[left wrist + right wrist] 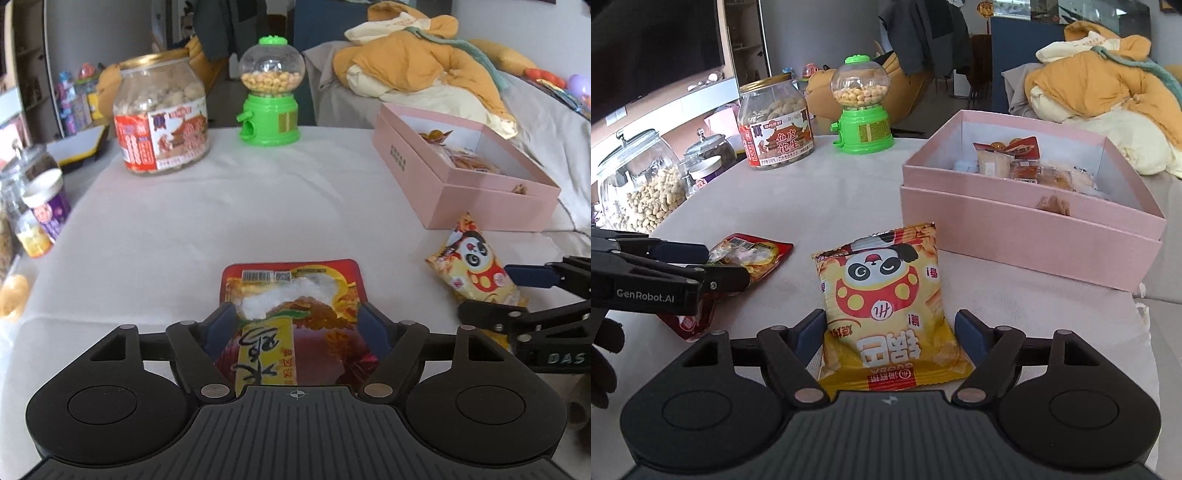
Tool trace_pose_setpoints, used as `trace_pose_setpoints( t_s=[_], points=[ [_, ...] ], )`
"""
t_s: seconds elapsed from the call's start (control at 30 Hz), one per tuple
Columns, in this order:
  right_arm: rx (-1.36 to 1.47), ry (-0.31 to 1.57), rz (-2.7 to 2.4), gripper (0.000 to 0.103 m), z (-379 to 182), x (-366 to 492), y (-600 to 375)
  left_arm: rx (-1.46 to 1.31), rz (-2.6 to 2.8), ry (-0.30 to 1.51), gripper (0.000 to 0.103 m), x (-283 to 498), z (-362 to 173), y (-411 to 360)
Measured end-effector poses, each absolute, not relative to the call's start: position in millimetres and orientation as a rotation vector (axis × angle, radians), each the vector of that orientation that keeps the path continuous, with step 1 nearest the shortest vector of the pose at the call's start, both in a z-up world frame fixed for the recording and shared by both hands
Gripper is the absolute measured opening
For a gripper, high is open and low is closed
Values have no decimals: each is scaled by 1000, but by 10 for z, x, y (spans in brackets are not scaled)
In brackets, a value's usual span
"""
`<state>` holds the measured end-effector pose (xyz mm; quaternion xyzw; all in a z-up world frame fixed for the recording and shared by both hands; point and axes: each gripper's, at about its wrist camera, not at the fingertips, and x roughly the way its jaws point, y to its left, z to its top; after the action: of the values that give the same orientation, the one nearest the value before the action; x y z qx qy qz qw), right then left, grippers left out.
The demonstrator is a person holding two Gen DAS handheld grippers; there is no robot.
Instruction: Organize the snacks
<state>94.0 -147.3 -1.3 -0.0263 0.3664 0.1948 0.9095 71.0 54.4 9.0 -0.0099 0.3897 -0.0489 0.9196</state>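
Jaws open; pink box (pixel 1027 236) (snacks inside) beside panda packet (pixel 886 302).

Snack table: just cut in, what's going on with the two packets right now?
A person holds a tool in each hand over the white table. The left tool straddles the red snack packet, jaws open, not gripping. The right tool frames the yellow panda packet, also open. Both packets lie flat on the table. The pink box, already holding some snacks, sits open just beyond them.
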Motion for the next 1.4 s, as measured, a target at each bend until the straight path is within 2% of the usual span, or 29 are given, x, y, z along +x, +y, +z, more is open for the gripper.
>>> trace_pose_setpoints(
  t_s=[0.47,0.6,0.7,0.87,1.07,1.2,1.4],
  points=[
    [-90,747,384,77,-26,904,-1410,110,-85,777,82,381,118,600],
    [-94,746,381,77,-30,907,-1405,40,-156,801,83,438,89,666],
    [-98,746,380,77,-32,910,-1399,-33,-255,821,91,477,53,722],
    [-97,746,381,77,-29,903,-1400,29,-285,810,92,433,24,666],
    [-100,746,379,77,-35,906,-1393,97,-310,812,98,447,-9,538],
    [-100,746,380,77,-35,905,-1393,32,-347,802,97,450,1,670],
    [-101,746,380,77,-33,905,-1393,149,-320,803,97,373,-16,461]
  ],
)
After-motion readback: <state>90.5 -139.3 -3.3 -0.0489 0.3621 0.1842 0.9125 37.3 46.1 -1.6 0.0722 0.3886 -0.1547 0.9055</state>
